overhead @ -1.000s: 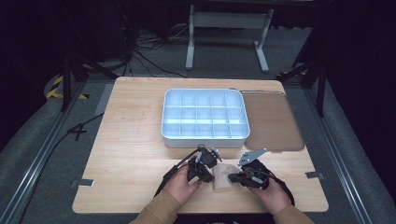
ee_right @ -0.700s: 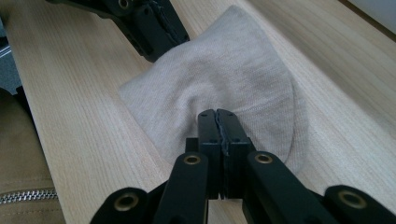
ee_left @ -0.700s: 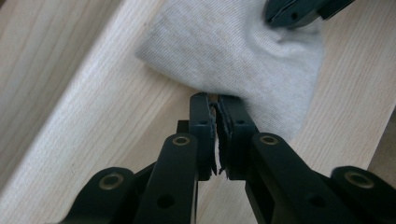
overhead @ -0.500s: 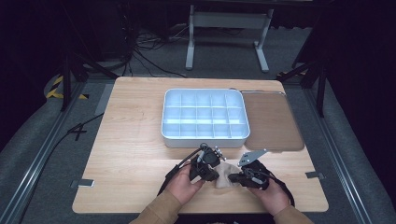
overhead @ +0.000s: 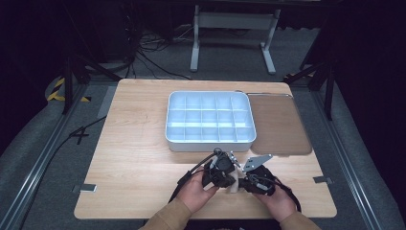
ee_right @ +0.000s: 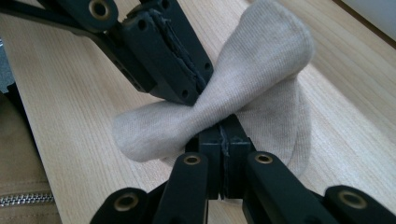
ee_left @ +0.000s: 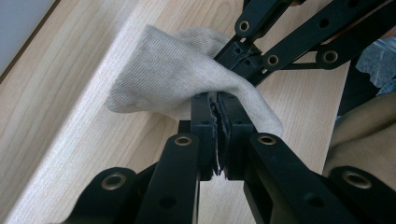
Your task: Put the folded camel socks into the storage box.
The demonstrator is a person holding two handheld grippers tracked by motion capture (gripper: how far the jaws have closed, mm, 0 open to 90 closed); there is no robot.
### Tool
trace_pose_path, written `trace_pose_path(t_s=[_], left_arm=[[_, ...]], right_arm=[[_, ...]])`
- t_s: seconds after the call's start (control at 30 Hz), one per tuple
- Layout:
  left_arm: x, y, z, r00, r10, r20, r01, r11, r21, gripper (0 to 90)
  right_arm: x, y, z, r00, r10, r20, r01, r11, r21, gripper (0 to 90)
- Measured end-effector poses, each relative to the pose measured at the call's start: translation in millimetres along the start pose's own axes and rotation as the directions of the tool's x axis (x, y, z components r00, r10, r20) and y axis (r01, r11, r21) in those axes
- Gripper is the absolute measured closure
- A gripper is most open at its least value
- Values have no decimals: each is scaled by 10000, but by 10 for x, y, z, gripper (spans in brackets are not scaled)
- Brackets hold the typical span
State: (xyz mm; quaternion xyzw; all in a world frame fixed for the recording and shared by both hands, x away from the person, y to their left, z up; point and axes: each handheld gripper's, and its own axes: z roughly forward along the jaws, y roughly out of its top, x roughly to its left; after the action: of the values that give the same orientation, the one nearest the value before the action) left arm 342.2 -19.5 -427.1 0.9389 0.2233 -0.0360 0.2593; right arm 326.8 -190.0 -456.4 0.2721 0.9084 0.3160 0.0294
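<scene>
A small beige sock [overhead: 233,182] is held just above the wooden table [overhead: 143,153] near its front edge, between both hands. My left gripper [ee_left: 217,105] is shut on the sock [ee_left: 173,79], its jaws pinching a fold of the fabric. My right gripper [ee_right: 224,133] is shut on the same sock [ee_right: 261,60] at its narrow middle, facing the left one. In the high view the left gripper [overhead: 221,173] and right gripper [overhead: 244,179] meet tip to tip over the sock.
A white compartment tray [overhead: 209,139] stands behind the hands at the table's middle. A brown flat lid [overhead: 277,124] lies to its right. Bare wood stretches to the left of the hands. The table edge runs just below the forearms.
The left hand has shifted slightly right toward the sock; both grippers stay clamped on it. The right hand has not moved.
</scene>
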Motion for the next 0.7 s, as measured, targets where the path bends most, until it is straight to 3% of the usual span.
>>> trace_pose_path(t_s=[0.17,0.23,0.33,0.43,0.5,0.6,0.7], left_arm=[[11,-15,-15,10000,0,-41,0,10000,-87,856],[31,-26,-23,10000,74,-60,-74,9999,-93,855],[41,-40,-37,9999,-119,-17,119,9999,-85,855],[42,-41,-46,9999,-109,6,109,9999,-102,855],[39,-41,-40,9999,-114,19,114,9999,-126,854],[36,-37,-37,10000,-79,28,80,9999,-103,855],[30,-35,-40,10000,-57,3,57,9999,-158,853]], right_arm=[[-12,0,-42,9998,157,-110,-157,9999,-8,888],[-20,-5,-101,9997,212,-81,-213,9997,-124,887],[-42,-16,-223,9997,247,9,-247,9990,-366,887],[-101,-54,-337,9982,542,237,-530,9973,-503,888],[-199,-112,-379,9940,949,547,-936,9952,-274,888],[-316,-186,-339,9869,1505,589,-1521,9881,237,888],[-316,-190,-252,9872,1512,515,-1542,9863,589,888]])
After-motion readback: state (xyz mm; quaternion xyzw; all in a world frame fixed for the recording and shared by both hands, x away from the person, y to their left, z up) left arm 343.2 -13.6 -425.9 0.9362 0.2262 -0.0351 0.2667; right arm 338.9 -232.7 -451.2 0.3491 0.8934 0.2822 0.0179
